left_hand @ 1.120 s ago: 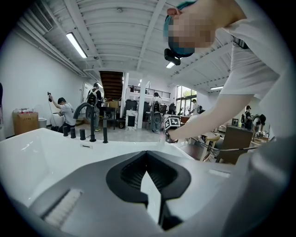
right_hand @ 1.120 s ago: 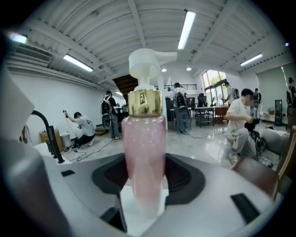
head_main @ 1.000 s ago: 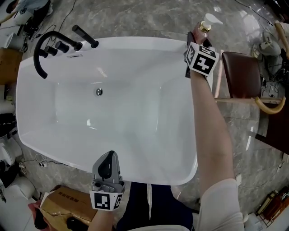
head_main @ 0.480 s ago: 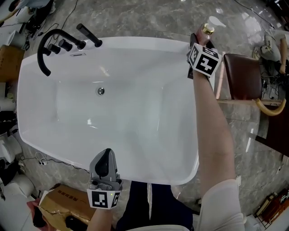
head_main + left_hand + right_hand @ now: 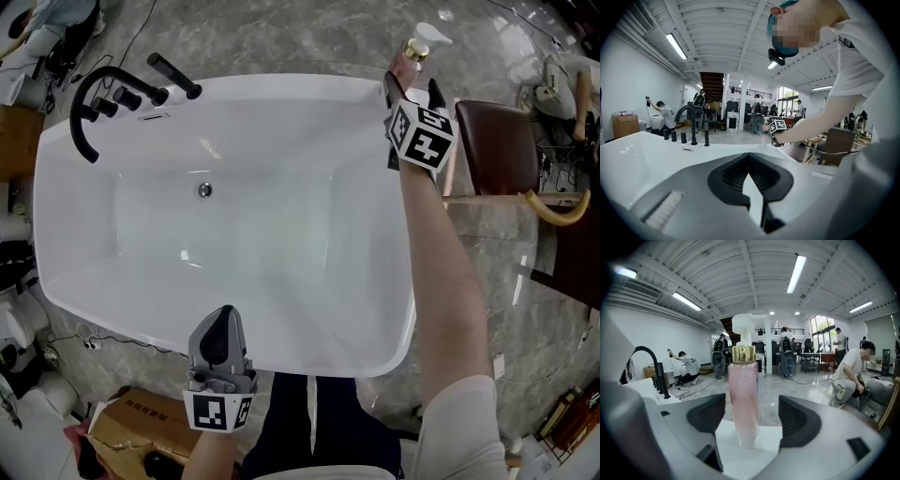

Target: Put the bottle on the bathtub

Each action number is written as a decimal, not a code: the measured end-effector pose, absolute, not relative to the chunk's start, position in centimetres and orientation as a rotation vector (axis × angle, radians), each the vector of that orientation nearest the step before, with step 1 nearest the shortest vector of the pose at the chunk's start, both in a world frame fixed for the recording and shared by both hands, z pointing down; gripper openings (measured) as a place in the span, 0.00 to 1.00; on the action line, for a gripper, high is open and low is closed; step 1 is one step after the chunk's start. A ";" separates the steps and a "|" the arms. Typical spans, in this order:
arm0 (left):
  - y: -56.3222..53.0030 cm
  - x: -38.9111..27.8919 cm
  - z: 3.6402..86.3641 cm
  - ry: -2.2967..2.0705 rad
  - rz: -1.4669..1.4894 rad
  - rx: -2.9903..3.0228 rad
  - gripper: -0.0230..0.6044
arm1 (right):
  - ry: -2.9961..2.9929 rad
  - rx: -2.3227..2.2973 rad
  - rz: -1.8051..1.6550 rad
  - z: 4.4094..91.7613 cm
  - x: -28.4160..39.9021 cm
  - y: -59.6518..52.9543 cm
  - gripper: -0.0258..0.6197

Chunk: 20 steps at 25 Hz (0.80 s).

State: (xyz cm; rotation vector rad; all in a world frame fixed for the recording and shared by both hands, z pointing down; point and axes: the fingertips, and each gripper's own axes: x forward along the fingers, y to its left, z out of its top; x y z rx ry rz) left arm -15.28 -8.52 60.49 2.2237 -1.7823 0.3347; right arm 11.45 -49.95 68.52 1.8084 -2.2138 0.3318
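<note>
The bottle (image 5: 412, 52) (image 5: 744, 399) is pink and translucent, with a gold collar and a white pump head. It stands upright on the white bathtub's rim (image 5: 281, 84) at the far right corner. My right gripper (image 5: 411, 82) (image 5: 752, 418) is open with a jaw on each side of the bottle, and a gap shows on both sides. My left gripper (image 5: 225, 323) (image 5: 749, 159) is shut and empty. It hovers over the tub's near rim.
A black faucet with handles (image 5: 89, 103) stands at the tub's far left corner, and a drain (image 5: 204, 190) lies in the basin. There is a brown chair (image 5: 506, 155) right of the tub. A cardboard box (image 5: 131, 431) sits on the floor at lower left. Several people work in the background.
The right gripper's jaws now stand apart around the bottle, which rests on the rim. The left gripper has hardly moved.
</note>
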 end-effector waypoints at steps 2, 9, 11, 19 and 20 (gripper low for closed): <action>-8.8 -14.9 60.3 -1.767 0.333 2.252 0.05 | -2.228 1.824 0.331 68.1 11.8 -49.0 0.54; -9.6 -14.1 60.4 -1.712 0.317 2.304 0.05 | -2.297 1.870 0.398 67.0 11.3 -41.8 0.54; -10.1 -13.9 60.4 -1.707 0.307 2.321 0.05 | -2.313 1.873 0.384 66.4 11.0 -39.2 0.54; -11.7 -14.1 59.8 -1.716 0.262 2.352 0.05 | -2.373 1.874 0.449 64.2 9.7 -27.5 0.54; -11.8 -14.0 59.7 -1.715 0.258 2.357 0.05 | -2.382 1.849 0.433 64.0 9.3 -26.1 0.54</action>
